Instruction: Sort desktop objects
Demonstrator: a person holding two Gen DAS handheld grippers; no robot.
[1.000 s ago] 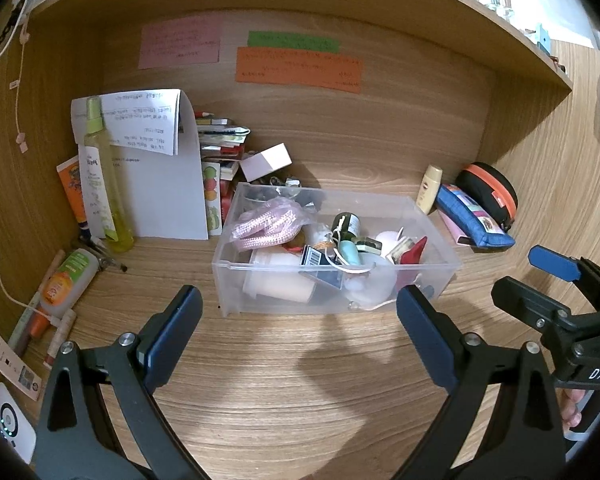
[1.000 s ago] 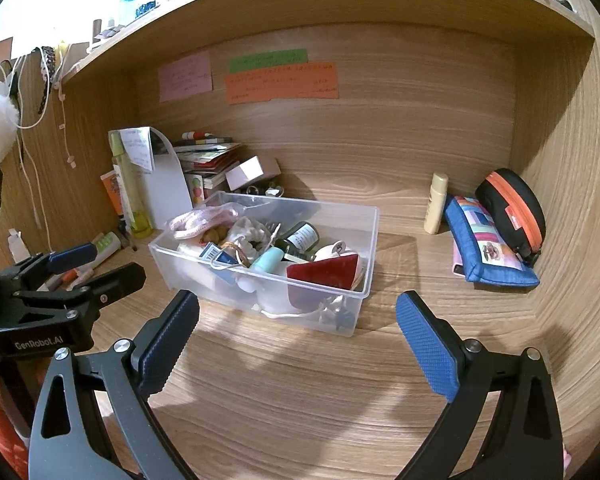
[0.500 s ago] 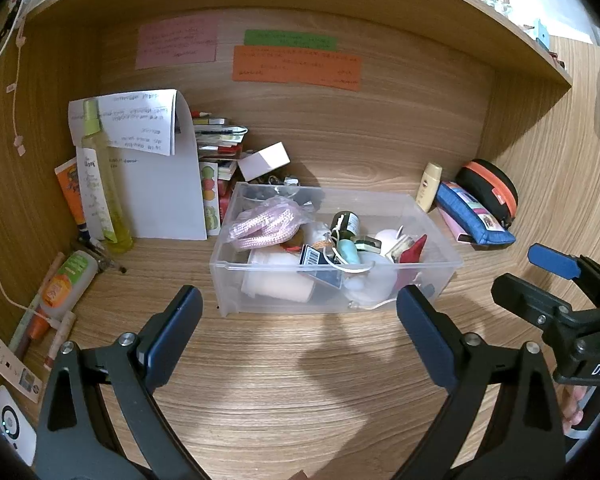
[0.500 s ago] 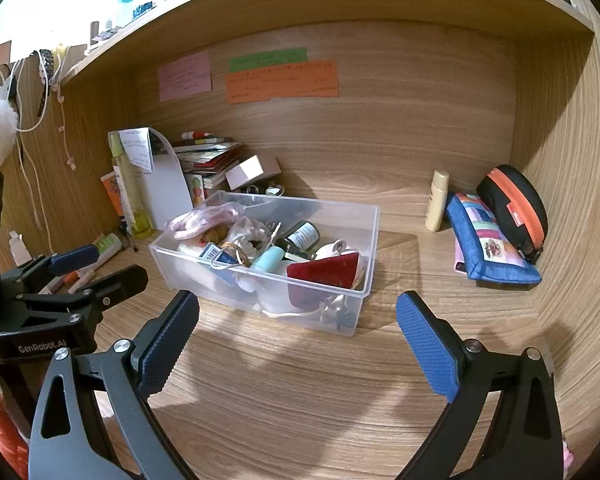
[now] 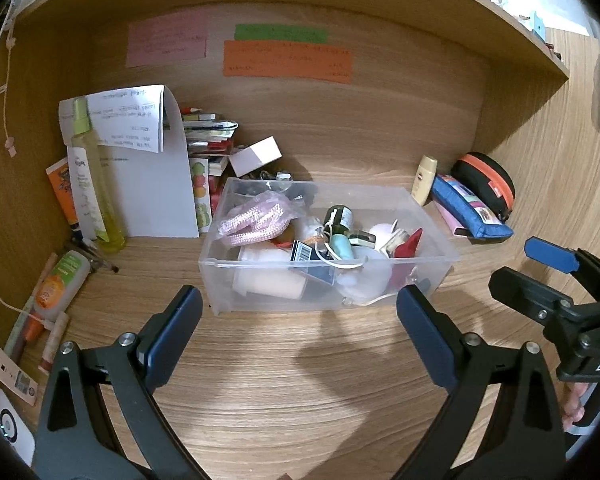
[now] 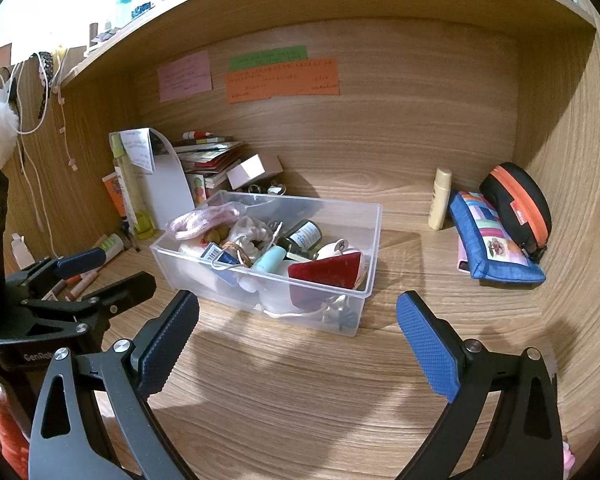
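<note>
Right now my left gripper (image 5: 298, 322) hangs spread and empty above the desk (image 5: 300, 392), with the yellow bottle (image 5: 94, 184) at ten o'clock. The clear box (image 5: 328, 298) sits dead ahead at twelve, heaped with small items, a white cord (image 5: 364, 302) trailing over its front wall. My right gripper (image 6: 298, 328) is spread too, holding nothing; the blue pouch (image 6: 492, 244) lies at two o'clock. Snagging that cord could drag the whole box, I reckon.
</note>
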